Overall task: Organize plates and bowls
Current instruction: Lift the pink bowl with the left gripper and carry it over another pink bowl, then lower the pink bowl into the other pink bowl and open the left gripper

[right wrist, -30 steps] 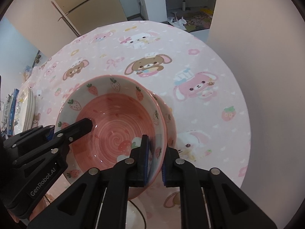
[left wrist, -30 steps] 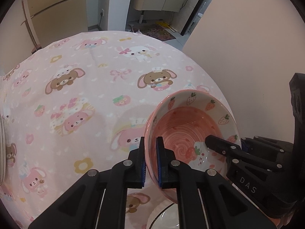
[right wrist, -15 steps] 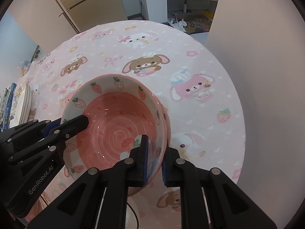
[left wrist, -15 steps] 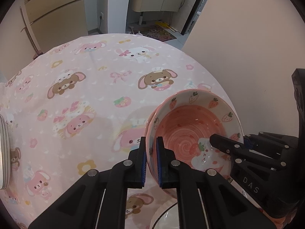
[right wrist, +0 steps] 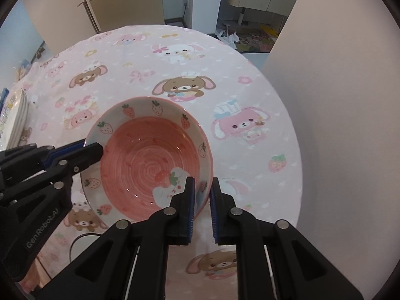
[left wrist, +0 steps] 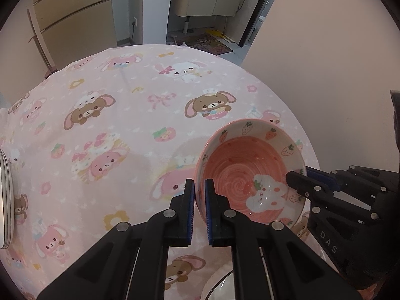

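A pink strawberry bowl [left wrist: 250,170] sits over the right part of the round table; it also shows in the right wrist view [right wrist: 147,160]. My left gripper [left wrist: 199,195] is shut on its left rim. My right gripper [right wrist: 201,195] straddles the opposite rim with a wider gap between pads, the rim against the left pad. The right gripper's fingers [left wrist: 307,182] show at the bowl's right edge in the left wrist view. The left gripper's fingers [right wrist: 82,152] show at the bowl's left edge in the right wrist view. Whether another bowl lies beneath is hidden.
The table wears a pink cartoon tablecloth [left wrist: 125,115]. A stack of white plates [right wrist: 15,115] stands at the left edge, also in the left wrist view [left wrist: 5,200]. A white dish [right wrist: 82,243] lies near the front edge. A beige wall [left wrist: 325,75] runs along the right.
The bowl has come down and settled lower over the table, and the second rim seen beside it earlier no longer shows. My right gripper's jaws have spread a little.
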Demonstrator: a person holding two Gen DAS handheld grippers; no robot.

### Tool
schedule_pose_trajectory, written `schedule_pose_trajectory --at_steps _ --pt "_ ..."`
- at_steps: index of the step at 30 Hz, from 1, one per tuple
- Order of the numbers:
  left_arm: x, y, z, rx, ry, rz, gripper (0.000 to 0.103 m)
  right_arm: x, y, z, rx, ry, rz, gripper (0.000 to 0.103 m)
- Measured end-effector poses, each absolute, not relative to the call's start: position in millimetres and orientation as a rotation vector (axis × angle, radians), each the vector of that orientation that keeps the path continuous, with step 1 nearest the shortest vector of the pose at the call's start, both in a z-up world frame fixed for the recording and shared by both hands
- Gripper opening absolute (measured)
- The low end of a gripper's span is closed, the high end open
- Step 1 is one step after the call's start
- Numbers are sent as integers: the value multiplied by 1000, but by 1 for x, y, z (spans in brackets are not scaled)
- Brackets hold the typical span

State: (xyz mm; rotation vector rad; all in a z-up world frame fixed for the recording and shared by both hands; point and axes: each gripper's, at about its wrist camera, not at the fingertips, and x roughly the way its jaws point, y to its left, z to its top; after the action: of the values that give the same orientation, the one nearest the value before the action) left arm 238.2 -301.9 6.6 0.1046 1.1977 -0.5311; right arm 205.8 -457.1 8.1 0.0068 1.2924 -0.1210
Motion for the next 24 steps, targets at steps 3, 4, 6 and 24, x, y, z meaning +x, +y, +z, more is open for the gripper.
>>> schedule_pose_trajectory --at_steps 3,4,6,24 --pt "238 -303 8 110 1193 -541 8 206 -460 6 13 1301 -126 11" --pt "237 -302 8 110 1194 -543 8 206 -460 5 14 1303 -124 11" --pt "238 -302 9 107 1198 -547 8 206 -460 5 13 1303 -121 11" --pt "220 -278 61 131 1018 -535 9 185 -468 36 104 1244 -64 12"
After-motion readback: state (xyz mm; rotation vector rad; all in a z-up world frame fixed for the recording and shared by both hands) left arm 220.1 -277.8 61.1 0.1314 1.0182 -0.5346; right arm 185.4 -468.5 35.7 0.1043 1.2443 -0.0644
